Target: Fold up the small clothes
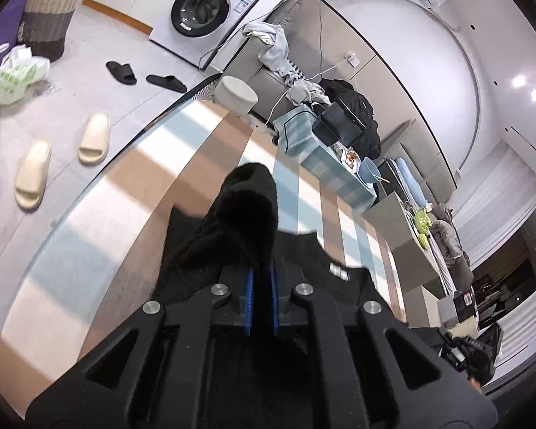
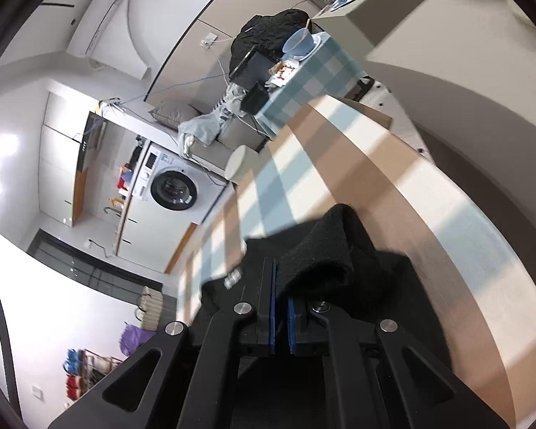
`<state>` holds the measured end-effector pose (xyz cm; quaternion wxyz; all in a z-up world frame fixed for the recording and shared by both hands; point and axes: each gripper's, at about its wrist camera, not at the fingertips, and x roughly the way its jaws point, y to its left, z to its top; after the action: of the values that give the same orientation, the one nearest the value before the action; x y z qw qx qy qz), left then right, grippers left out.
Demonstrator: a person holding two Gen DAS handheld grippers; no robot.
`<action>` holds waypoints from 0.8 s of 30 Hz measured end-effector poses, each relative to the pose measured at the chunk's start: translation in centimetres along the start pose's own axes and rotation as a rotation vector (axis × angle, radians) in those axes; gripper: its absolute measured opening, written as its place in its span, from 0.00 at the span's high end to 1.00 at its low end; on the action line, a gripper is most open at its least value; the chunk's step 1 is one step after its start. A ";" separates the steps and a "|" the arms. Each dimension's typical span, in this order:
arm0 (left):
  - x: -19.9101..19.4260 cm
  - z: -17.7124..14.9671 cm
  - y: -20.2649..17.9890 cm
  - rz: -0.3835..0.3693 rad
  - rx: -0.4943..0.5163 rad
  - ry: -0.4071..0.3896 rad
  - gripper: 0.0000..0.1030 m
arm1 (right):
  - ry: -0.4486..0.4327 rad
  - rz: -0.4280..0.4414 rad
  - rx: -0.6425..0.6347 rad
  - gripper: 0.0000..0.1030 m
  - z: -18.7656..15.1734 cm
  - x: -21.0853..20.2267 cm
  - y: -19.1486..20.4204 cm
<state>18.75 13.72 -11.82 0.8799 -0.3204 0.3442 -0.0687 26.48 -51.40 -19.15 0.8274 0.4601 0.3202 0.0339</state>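
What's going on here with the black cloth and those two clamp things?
A person is folding a small black garment on a checked tabletop. Each hand carries a gripper: the left gripper and right gripper are both shut on bunched parts of the fabric, lifted off the surface. The fold isn't finished yet.

Black garment (image 1: 246,214) on a checked cloth (image 1: 132,186) of tan, pale blue and cream.

Around that checked cloth: both grippers are black with blue pads (image 1: 250,296), and the garment carries a small white label (image 1: 339,272). Beyond the cloth's far edge stand a white washing machine (image 1: 207,7) with a dark door, a teal-and-white checked table cover (image 1: 325,157), a pale blue bowl (image 1: 371,171); beside it lie cream slippers (image 1: 94,138), black slippers (image 1: 121,71), perhaps a purple bag (image 2: 134,338), blurred.
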 end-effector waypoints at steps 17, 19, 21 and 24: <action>4.3 4.0 3.0 0.197 0.051 0.012 0.36 | 0.067 -0.321 -0.235 0.56 3.3 3.8 -1.9; 5.6 3.7 2.9 0.210 0.093 0.053 0.36 | 0.100 -0.313 -0.261 0.56 2.8 5.0 -1.9; 7.1 3.3 2.6 0.222 0.138 0.087 0.36 | 0.121 -0.327 -0.293 0.53 2.4 6.1 -1.6; 9.3 2.9 1.9 0.259 0.209 0.122 0.36 | 0.141 -0.354 -0.319 0.52 2.2 7.7 -1.4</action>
<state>27.41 13.49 -16.57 0.8873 -0.1756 0.4263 -0.0094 33.46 -51.13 -23.30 0.8581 0.2570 0.4435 -0.0295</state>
